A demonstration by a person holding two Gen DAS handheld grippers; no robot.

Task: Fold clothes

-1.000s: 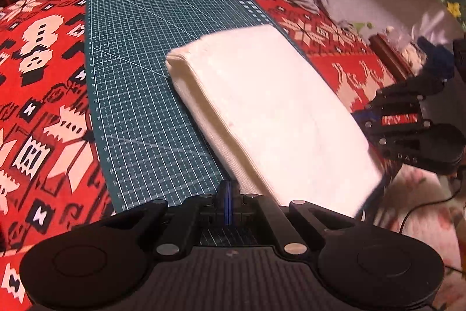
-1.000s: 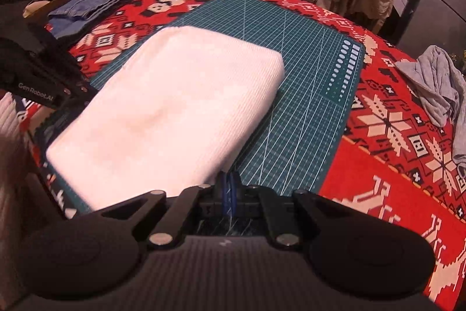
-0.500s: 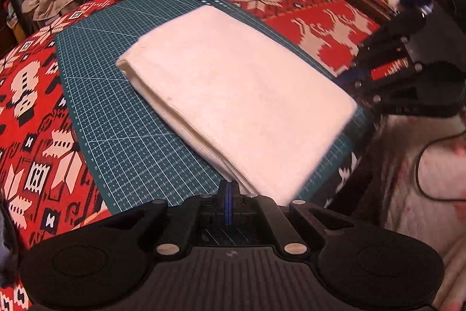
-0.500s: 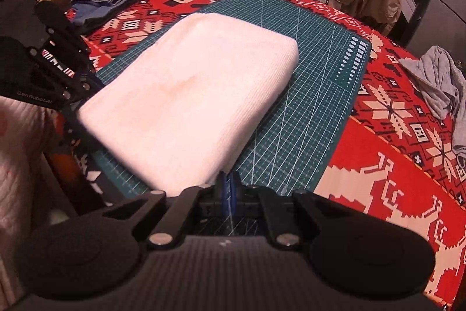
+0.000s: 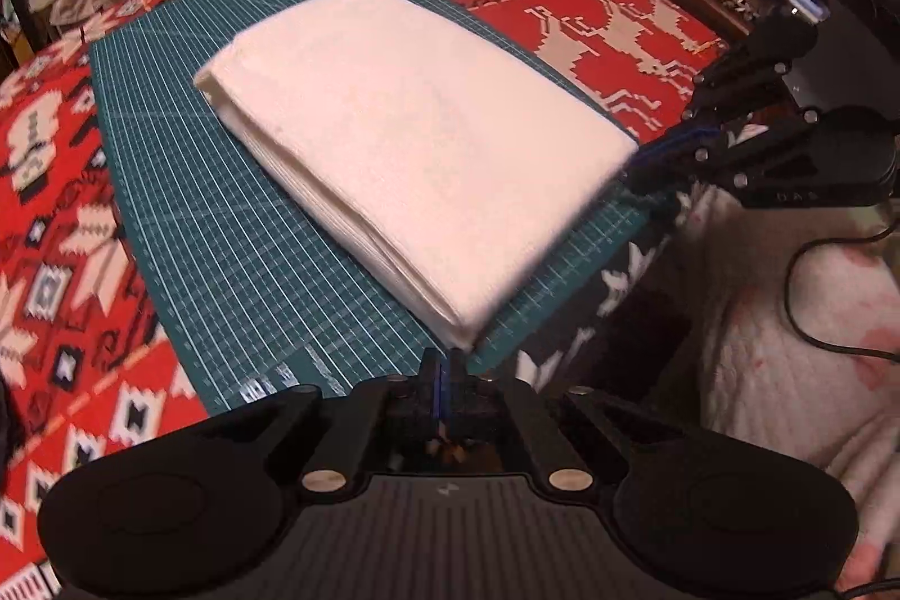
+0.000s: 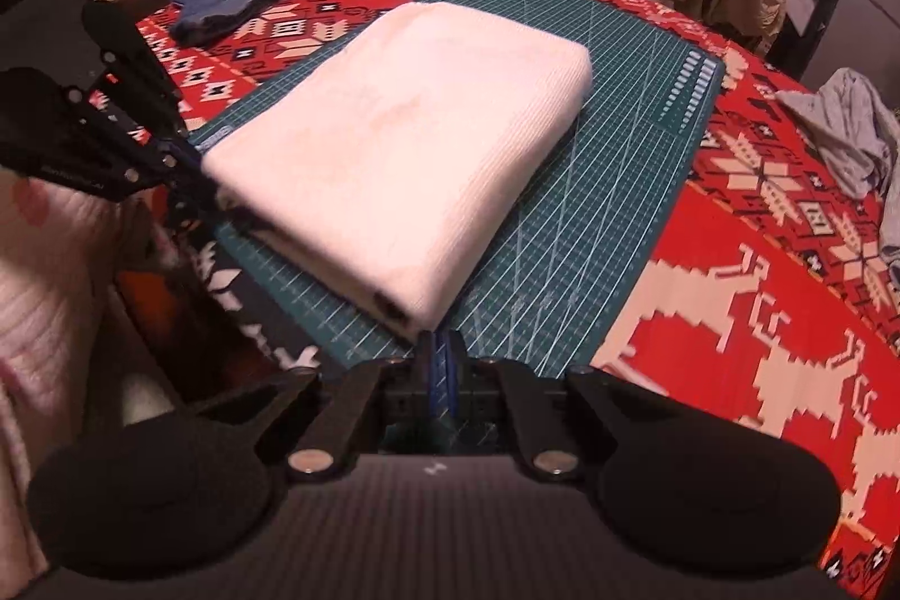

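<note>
White garment (image 5: 416,139) lies folded in a thick rectangle on cutting mat (image 5: 185,217), both ur grippers, left (image 5: 447,364) & right (image 6: 441,347), pinching its near corners w/ fingers pressed together; grey garment (image 6: 844,127) lies crumpled, prob left to fold.

Pale letters "DAS" on black body of right gripper (image 5: 630,170), seen at right edge of left wrist view; small pale print on left gripper (image 6: 211,201) body at left of right wrist view, too blurred to read
</note>
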